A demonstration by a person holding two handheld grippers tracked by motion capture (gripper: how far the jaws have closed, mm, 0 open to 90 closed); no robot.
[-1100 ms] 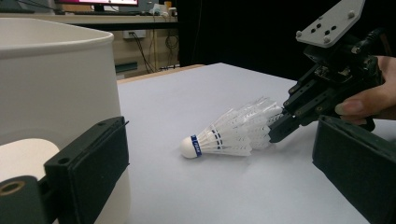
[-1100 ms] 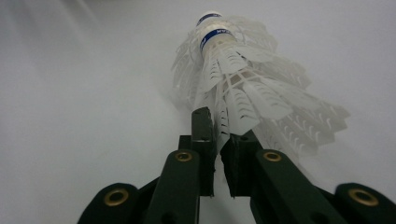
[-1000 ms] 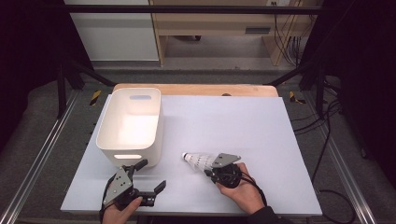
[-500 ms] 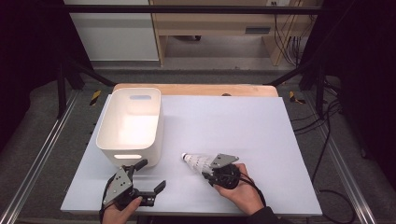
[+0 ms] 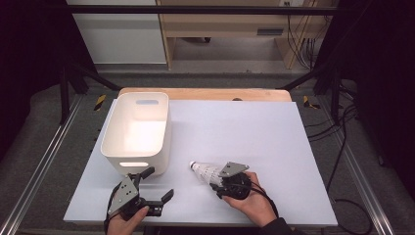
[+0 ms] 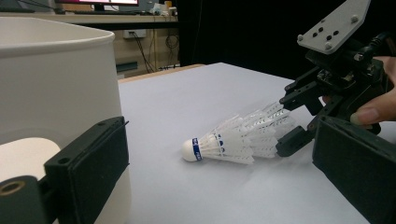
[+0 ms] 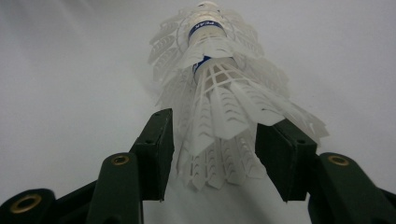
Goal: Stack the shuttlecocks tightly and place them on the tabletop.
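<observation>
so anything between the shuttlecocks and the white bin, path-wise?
Nothing visible. The stacked shuttlecocks lie on the white table, skirt end between the right gripper's fingers, which have just been opening. The stretch of table toward the white bin is bare; the left gripper sits nearer the table's front edge, off that line.

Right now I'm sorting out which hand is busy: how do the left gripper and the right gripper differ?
The right gripper has the skirt of the stacked shuttlecocks between its jaws, which have just been opening; the left gripper has nothing between its jaws. The right gripper lies beside the shuttlecocks at mid-table; the left gripper sits in front of the white bin. Both are hand-held, low over the white table.
</observation>
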